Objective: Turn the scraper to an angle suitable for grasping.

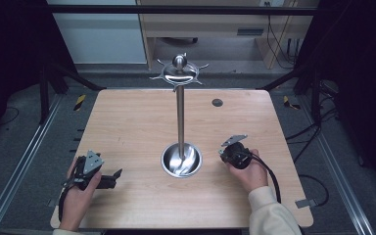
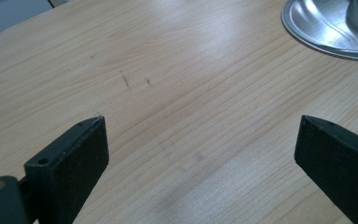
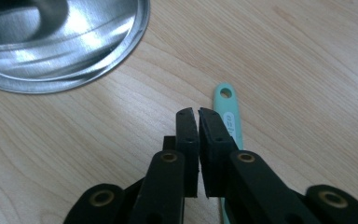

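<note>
A: High view first: a steel stand (image 1: 180,117) is in the middle of the wooden table (image 1: 127,122). It has a round dish base, one thin pole, and a ring of hooks at the top. Nothing hangs on these hooks.

B: And the two tools?

A: The left gripper (image 1: 108,179) lies low near the front left corner of the table, well apart from the stand. In the left gripper view its jaws are spread wide, with bare wood between them and the rim of the base in the upper right corner. The right gripper (image 1: 223,149) is just beside the base, on its right side.

B: Does the right one hold something?

A: In the right gripper view the jaws are pressed almost together, with a thin gap only, and I see nothing between them. A mint green handle (image 3: 228,114) with a small hole at its end lies flat on the table, right under the right jaw and partly hidden by it. What kind of utensil it is, I cannot tell.

B: So how far is the work?

A: In my judgement, at the beginning. It looks like the handle should go on a hook by its hole. It is not yet gripped, not lifted, and the hooks are empty. The grasp, the lift and the hanging are all left.
</note>
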A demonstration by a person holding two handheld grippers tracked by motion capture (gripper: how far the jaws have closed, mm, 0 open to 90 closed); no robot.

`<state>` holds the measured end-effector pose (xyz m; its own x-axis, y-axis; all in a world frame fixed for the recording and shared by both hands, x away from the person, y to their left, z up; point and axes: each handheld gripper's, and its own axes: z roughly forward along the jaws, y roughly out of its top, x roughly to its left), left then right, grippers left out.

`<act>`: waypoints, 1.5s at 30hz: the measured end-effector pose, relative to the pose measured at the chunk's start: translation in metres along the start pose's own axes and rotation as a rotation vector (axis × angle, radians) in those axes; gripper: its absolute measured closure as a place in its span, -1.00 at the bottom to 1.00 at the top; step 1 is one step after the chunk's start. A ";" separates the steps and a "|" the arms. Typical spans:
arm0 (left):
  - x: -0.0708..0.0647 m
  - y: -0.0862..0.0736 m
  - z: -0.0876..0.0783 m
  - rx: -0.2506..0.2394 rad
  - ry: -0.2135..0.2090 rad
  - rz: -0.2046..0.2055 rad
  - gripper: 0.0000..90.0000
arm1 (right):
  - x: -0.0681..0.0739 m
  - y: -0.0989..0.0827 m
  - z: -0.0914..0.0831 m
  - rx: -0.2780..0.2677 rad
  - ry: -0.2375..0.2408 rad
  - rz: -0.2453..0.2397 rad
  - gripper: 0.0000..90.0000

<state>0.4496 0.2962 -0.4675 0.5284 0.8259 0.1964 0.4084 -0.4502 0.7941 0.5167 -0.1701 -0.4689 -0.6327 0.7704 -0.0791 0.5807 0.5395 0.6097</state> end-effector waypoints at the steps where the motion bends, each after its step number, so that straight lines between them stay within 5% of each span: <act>1: 0.000 0.000 0.000 0.000 0.000 0.001 -0.94 | 0.000 0.000 0.001 0.002 -0.003 -0.001 0.98; 20: -0.001 0.001 0.001 0.003 -0.005 0.008 -0.94 | -0.007 -0.004 0.011 0.079 -0.007 0.047 1.00; 36: -0.002 0.001 0.002 0.009 -0.007 0.011 -0.94 | -0.031 -0.014 0.007 0.078 -0.081 0.135 1.00; 42: -0.003 -0.002 0.001 0.017 -0.002 0.001 -0.94 | -0.033 -0.012 0.001 0.017 -0.043 0.182 0.98; 45: -0.003 -0.003 -0.004 0.013 0.005 -0.004 -0.94 | -0.034 -0.005 0.000 0.048 -0.056 0.167 0.92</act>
<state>0.4440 0.2964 -0.4686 0.5234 0.8292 0.1960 0.4201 -0.4513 0.7873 0.5352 -0.1986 -0.4688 -0.4964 0.8677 -0.0248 0.6999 0.4170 0.5799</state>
